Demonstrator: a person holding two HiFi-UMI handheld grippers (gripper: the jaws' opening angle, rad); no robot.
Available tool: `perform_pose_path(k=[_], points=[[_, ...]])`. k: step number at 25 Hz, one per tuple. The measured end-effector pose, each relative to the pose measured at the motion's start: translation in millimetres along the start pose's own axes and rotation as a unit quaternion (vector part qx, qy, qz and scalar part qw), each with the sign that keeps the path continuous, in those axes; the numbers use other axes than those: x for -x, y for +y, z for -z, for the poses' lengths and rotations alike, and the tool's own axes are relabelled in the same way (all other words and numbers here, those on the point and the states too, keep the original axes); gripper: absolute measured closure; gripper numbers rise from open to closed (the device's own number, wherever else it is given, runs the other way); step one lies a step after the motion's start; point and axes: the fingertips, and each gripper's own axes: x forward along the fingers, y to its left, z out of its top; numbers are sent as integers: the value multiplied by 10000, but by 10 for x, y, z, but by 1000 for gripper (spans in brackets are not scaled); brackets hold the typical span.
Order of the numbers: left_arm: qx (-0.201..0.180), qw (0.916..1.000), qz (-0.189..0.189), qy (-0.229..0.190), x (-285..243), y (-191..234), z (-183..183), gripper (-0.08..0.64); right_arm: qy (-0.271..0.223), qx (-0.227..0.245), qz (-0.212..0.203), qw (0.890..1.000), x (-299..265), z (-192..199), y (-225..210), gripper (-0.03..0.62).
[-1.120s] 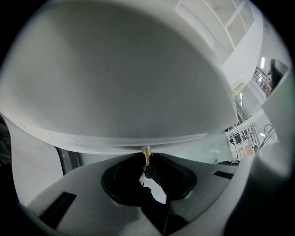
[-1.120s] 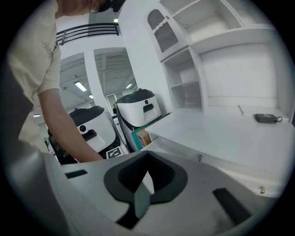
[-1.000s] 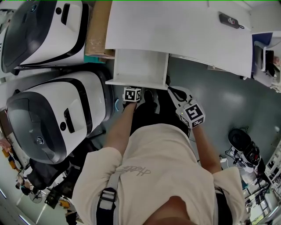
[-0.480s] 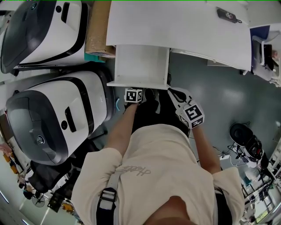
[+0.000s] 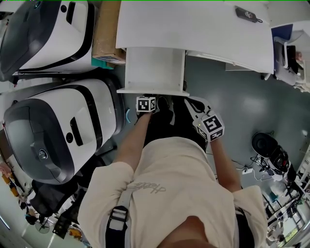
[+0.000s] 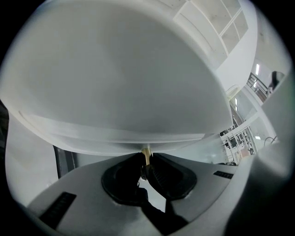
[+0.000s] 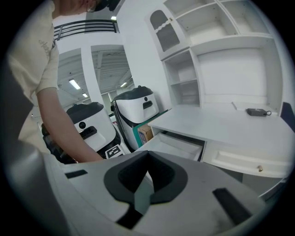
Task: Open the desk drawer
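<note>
The white desk [image 5: 208,29] has its left drawer [image 5: 154,68] pulled well out toward me, and the inside looks bare. My left gripper [image 5: 147,97] sits at the drawer's front panel [image 6: 115,92]. In the left gripper view the gripper [image 6: 145,162] is shut on the small brass knob [image 6: 145,153] under the panel's lower edge. My right gripper [image 5: 190,103] hangs free to the right of the drawer, touching nothing. In the right gripper view the gripper [image 7: 147,156] has its tips together with nothing between them, and the open drawer [image 7: 173,145] shows beyond.
Two big white and black machines [image 5: 53,131] [image 5: 43,34] stand close on the left, with a cardboard box [image 5: 106,29] between them and the desk. A black remote [image 5: 244,14] lies on the desktop. A second, closed drawer [image 7: 239,159] is to the right. Grey floor lies at the right.
The drawer has slid a little further out from under the desktop with my left gripper on its knob. My right gripper has drifted slightly beside it.
</note>
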Motion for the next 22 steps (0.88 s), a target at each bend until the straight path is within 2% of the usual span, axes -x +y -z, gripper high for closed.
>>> perform_pose_path(k=[5,12,18,22], points=[[-42,9999,-162,-25,24,6,-7,485,-38,-3,118,9999,62,0,29,594],[407,9991,-95,32,68,-16,30,483,-77,3,149,9999,197,-12,26,594],[396,9990,-214,-8,199,-62,24,482,-168,82,40,9998,314,-85,-22,594],[376,9990,-249,-15,337,-118,148,483,-261,158,-19,9995,480,-112,-75,594]])
